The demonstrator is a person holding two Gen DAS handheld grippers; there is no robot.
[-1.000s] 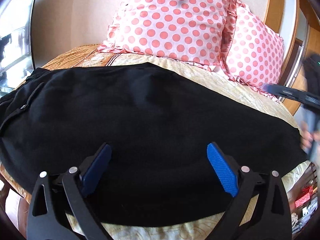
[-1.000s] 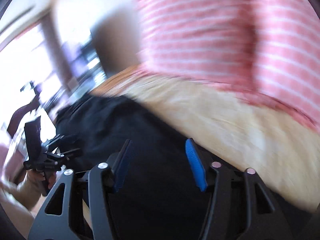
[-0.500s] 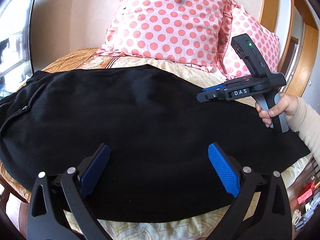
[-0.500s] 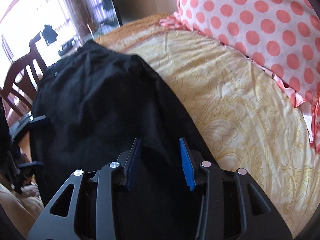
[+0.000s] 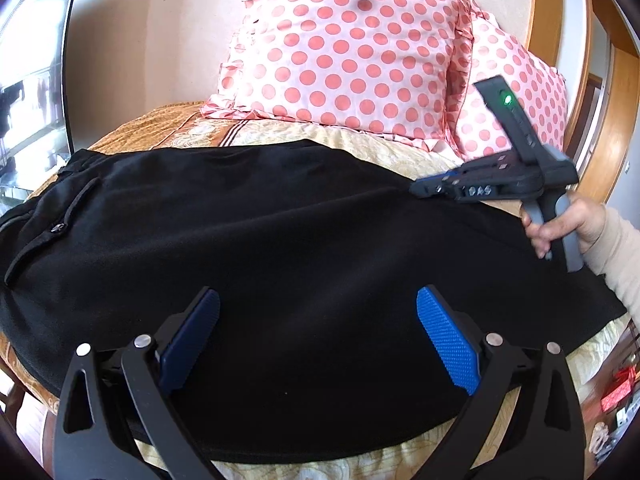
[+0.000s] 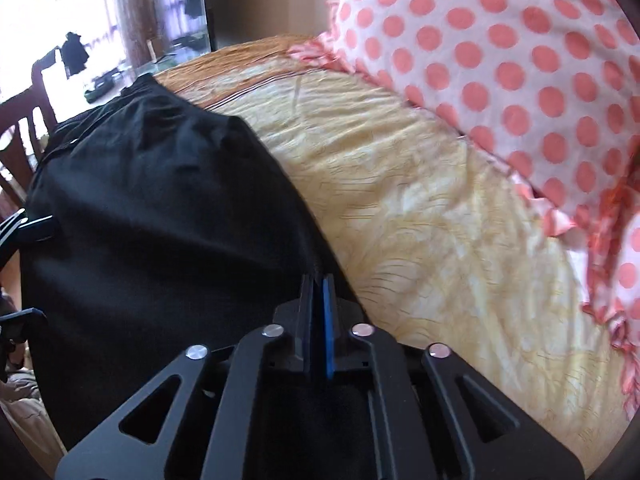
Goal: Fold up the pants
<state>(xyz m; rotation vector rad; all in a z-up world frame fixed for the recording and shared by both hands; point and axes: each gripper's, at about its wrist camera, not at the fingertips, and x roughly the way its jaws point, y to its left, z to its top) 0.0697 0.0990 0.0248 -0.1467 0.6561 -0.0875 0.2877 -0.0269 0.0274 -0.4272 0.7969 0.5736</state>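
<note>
Pants: black pants (image 5: 280,240) lie spread flat across the bed (image 5: 400,152), filling the middle of the left wrist view from 9 o'clock to 3 o'clock; waistband and a buttoned pocket flap (image 5: 60,229) sit out at 9 o'clock.

Left gripper: the left gripper (image 5: 318,340) hangs over the near half of the pants at 6 o'clock, jaws spread wide, nothing between the blue pads (image 5: 448,344).

Right gripper: and the right gripper (image 6: 319,300) is pinched tight on the far edge of the pants (image 6: 160,220), the pads pressed together with black cloth between them, right where the fabric meets the yellow bedspread (image 6: 440,260).

Right gripper from the other side: in the left wrist view the right gripper (image 5: 420,192) shows at 2 o'clock, a green light on its housing, its tip down at the pants' far hem.

Right hand: the right hand (image 5: 568,228) wraps the grey handle at 3 o'clock, cream sleeve trailing off the edge.

Pillows: two pink polka-dot pillows (image 5: 352,52) lean up at 12 o'clock, just beyond the pants but apart from them.

Chair: a dark wooden chair (image 6: 24,120) stands at 9 o'clock in the right wrist view, beyond the waistband end.
</note>
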